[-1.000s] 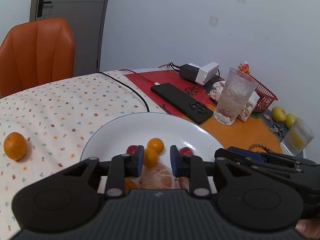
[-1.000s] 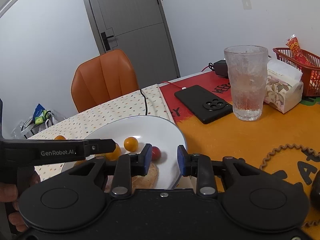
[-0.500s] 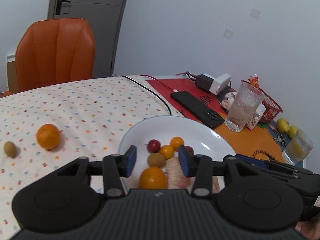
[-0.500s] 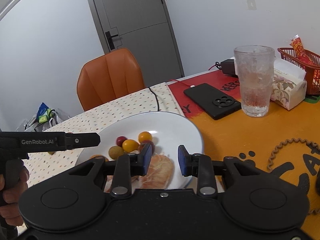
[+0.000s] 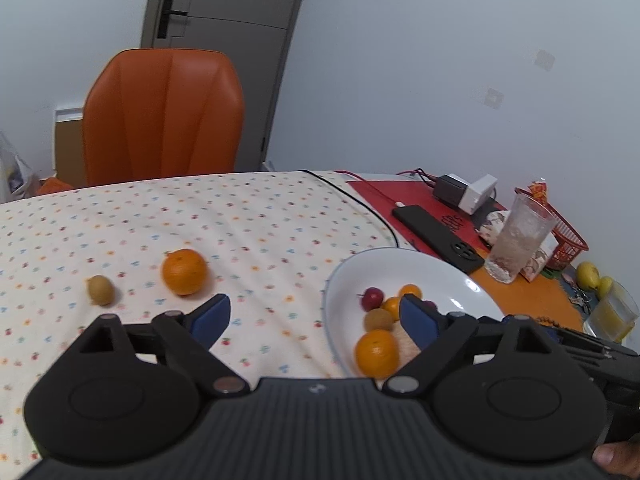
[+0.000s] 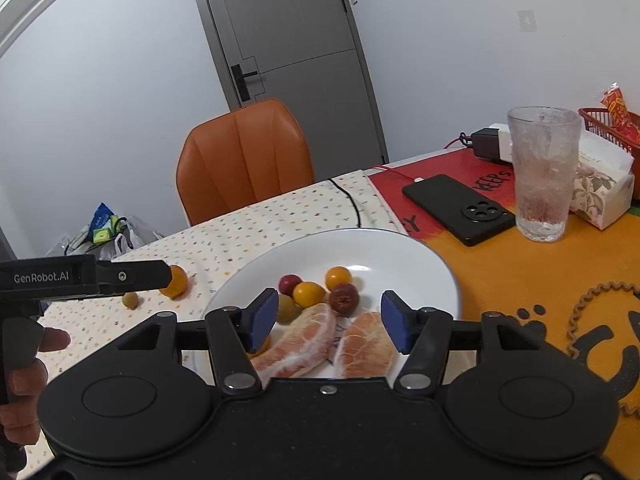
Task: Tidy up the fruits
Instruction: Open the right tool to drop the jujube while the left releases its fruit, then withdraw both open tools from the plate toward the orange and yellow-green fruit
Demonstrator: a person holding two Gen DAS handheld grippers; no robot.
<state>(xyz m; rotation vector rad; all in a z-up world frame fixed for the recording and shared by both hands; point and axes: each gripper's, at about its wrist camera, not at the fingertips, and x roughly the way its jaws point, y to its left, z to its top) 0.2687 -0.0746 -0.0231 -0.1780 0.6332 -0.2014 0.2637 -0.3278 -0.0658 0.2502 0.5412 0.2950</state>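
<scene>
A white plate (image 5: pixel 448 272) (image 6: pixel 400 256) holds several small fruits: an orange (image 5: pixel 376 353), a brown round fruit (image 5: pixel 377 319), small red and orange fruits (image 6: pixel 308 293) and two peeled grapefruit segments (image 6: pixel 298 340). On the dotted cloth to the left lie an orange (image 5: pixel 184 265) and a small brown fruit (image 5: pixel 100 289). My left gripper (image 5: pixel 316 318) is wide open and empty over the plate's left rim. My right gripper (image 6: pixel 326 322) is open and empty above the grapefruit segments.
A black phone (image 6: pixel 458 208), a frosted glass (image 6: pixel 544 172), a tissue pack (image 6: pixel 600 196), a red basket (image 5: pixel 560 232) and chargers stand at the right. Two lemons (image 5: pixel 592 276) and a glass of yellow drink (image 5: pixel 612 312) are far right. An orange chair (image 5: pixel 160 116) stands behind the table.
Both grippers opened wider. The left gripper drew back and swung left from the plate, bringing the loose orange and brown fruit into view. The right gripper drew back a little.
</scene>
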